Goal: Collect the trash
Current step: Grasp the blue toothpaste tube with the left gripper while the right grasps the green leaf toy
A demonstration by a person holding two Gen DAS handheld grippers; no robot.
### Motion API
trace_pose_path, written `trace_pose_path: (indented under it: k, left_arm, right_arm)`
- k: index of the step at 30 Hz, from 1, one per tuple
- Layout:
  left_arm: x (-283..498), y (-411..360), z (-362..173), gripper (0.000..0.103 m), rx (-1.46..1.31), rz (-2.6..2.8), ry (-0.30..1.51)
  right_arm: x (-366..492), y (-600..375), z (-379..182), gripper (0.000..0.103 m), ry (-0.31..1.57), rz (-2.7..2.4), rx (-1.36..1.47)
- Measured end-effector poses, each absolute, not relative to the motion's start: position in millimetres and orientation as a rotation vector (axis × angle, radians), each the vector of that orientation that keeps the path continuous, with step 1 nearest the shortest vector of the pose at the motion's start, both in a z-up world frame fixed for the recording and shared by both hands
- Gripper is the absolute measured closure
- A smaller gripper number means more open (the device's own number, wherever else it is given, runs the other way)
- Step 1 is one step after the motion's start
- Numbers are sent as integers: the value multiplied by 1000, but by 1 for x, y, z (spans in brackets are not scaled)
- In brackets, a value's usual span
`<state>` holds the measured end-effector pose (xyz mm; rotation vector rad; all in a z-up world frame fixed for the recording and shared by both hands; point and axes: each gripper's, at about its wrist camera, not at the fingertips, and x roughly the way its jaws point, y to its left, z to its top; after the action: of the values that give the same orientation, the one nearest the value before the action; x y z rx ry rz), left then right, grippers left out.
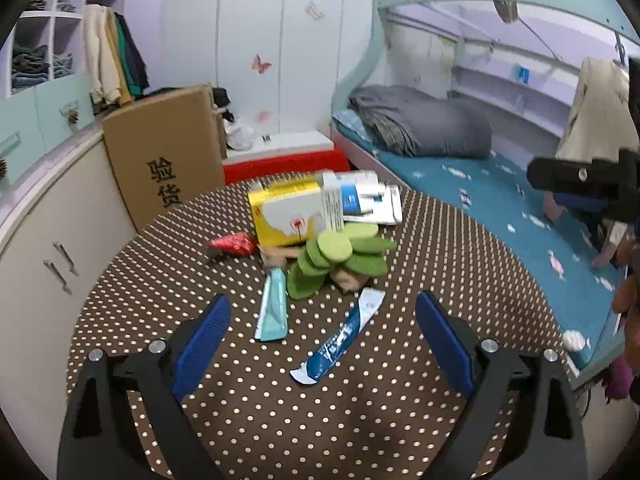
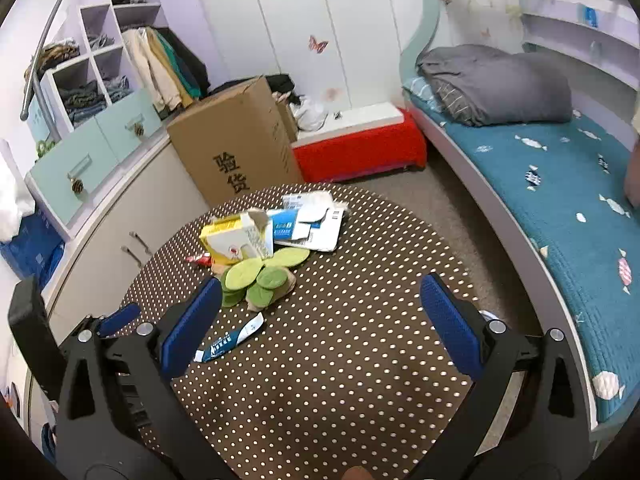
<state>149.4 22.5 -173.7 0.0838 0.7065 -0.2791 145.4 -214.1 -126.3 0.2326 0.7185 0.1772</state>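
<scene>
While both tongs gape, blue wrapper [image 1: 342, 342] lies between left tongs [image 1: 324, 338].

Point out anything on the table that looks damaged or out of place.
The yellow box has a ragged, torn-open top and lies tipped among flattened white-and-blue cartons. A green leafy plush toy sits among the trash, though it is not packaging. Two loose sachets, one teal and one blue, lie apart from the pile.

Matt polka-dot cloth tablecloth [image 1: 280, 420], glossy foil wrapper [image 1: 340, 340], cardboard box [image 1: 168, 152]
</scene>
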Motion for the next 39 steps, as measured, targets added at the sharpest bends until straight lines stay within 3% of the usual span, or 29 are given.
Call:
trace_pose_path:
  k: [7,9,12,16,31,33,35,38,39]
  left_arm:
    - [172,5,-213,12,158,-315,799]
    - [178,-1,-221,19,176,-334,818]
    - [188,-12,-233,41,197,-378,872]
    - [189,-12,-236,87,174,-419,888]
    - [156,52,-227,90,-113,-269,867]
    - [154,56,-227,90,-126,-260,868]
    - [150,58,-227,90,-133,-254,867]
    - [144,59,-223,90,-139,-252,860]
    - [143,59,-222,90,-141,-252,857]
  right_arm:
    - [164,-203,-160,6,795,194,239]
    - [167,-203,-167,6,807,193,239]
    - [174,-200,-177,6,828,194,237]
    - [188,-188,-187,6,853,218,229]
    - [254,-112,-210,7,897,378,115]
    - [256,-107,-215,26,902,374,82]
    - [255,-109,-218,68,897,355,61]
    - [245,-131,-213,88,878,379,146]
    - [240,-137,-210,88,863,380,154]
